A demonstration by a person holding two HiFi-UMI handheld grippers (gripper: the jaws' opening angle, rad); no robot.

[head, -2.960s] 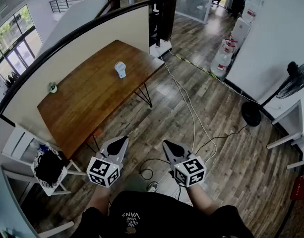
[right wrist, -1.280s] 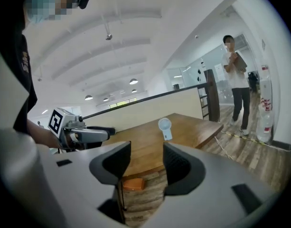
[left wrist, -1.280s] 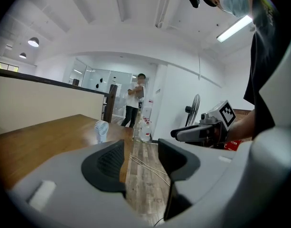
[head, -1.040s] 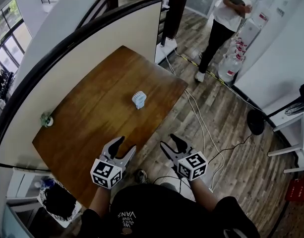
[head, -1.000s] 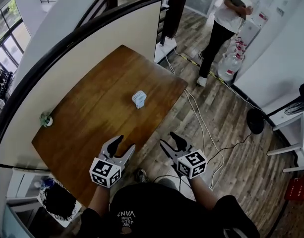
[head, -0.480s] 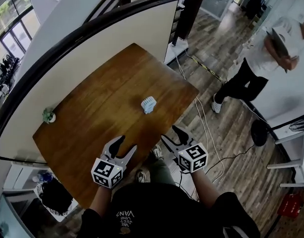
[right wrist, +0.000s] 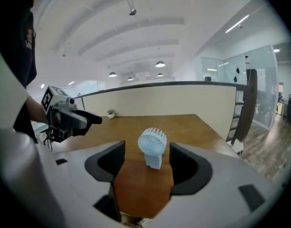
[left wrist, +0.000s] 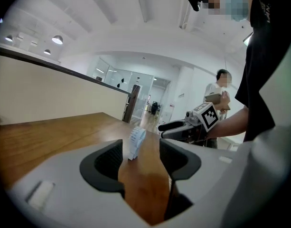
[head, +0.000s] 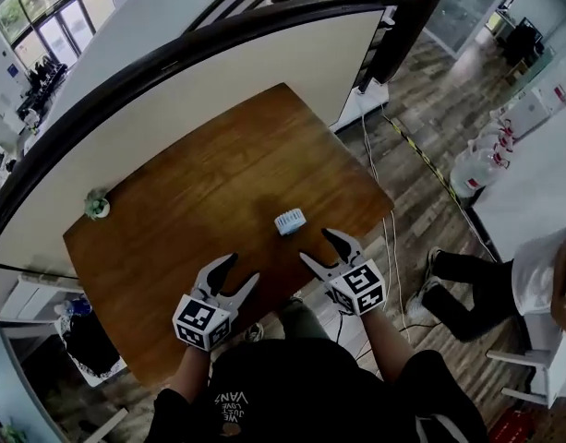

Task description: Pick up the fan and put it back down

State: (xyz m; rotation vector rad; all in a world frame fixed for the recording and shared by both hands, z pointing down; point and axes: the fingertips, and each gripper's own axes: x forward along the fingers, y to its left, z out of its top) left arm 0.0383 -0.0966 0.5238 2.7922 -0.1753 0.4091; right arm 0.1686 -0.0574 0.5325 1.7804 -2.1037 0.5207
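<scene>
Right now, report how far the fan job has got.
Done: nothing yet. The fan stands upright on the table, untouched. In hand: the approach. The right gripper points at the fan, its jaws have just been opening, and the fan is ahead of them, not between. The left gripper, also just opening, is empty. Left: grip, lift, set it back down.

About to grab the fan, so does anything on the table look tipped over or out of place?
Nothing stands out. The fan stands upright on the wooden table, and the small potted plant sits at the table's far left corner.
</scene>
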